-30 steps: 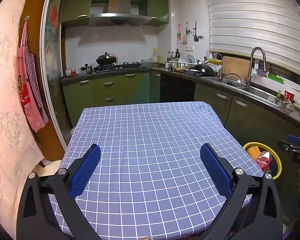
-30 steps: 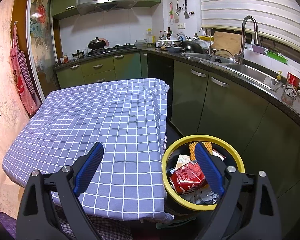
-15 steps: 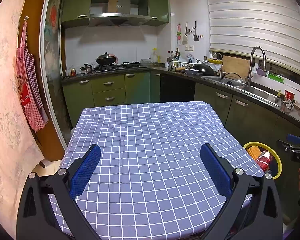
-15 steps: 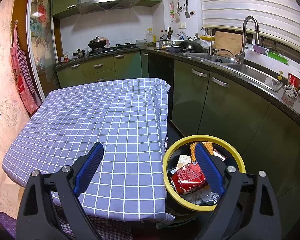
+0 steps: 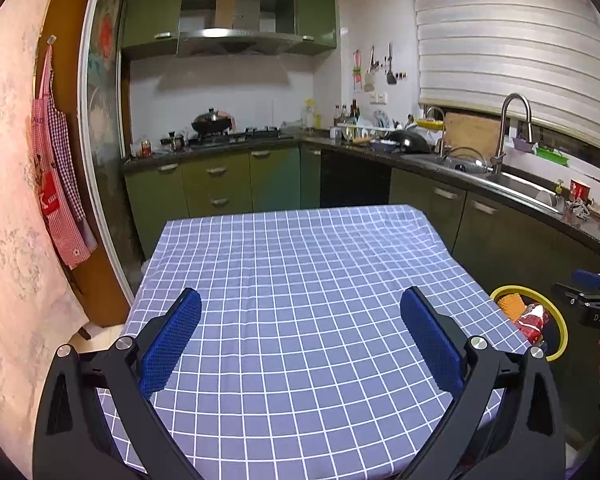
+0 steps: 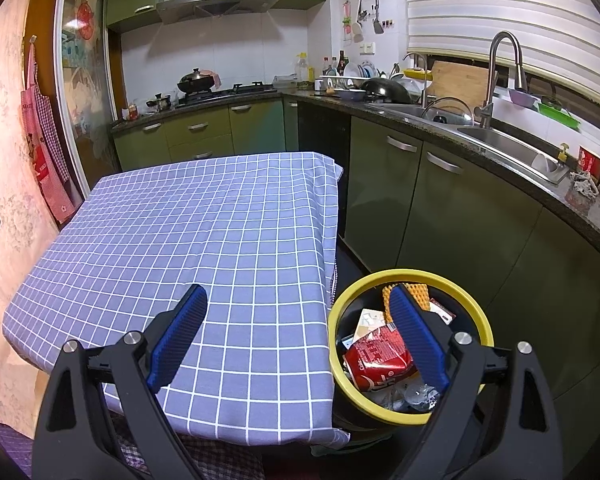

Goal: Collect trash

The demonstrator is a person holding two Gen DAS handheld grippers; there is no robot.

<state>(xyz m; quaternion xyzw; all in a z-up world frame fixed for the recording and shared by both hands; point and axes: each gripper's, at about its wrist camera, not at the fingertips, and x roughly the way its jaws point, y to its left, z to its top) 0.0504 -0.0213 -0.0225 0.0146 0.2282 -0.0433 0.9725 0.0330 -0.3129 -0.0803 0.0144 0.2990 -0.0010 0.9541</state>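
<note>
A yellow-rimmed black trash bin [image 6: 478, 316] stands on the floor at the table's right side, holding a crushed red can [image 6: 378, 356], an orange piece and paper scraps. It also shows in the left wrist view [image 5: 558, 322]. My right gripper [image 6: 300, 332] is open and empty, held above the table's near right corner and the bin. My left gripper [image 5: 300, 340] is open and empty above the near part of the table [image 5: 300, 264], which wears a blue checked cloth. The right gripper's body shows at the right edge of the left wrist view [image 5: 592, 300].
Green kitchen cabinets [image 6: 440, 200] with a dark counter and sink [image 6: 512, 144] run along the right and back. A stove with a wok [image 5: 212, 122] is at the back. A red apron [image 5: 56, 184] hangs on the left wall.
</note>
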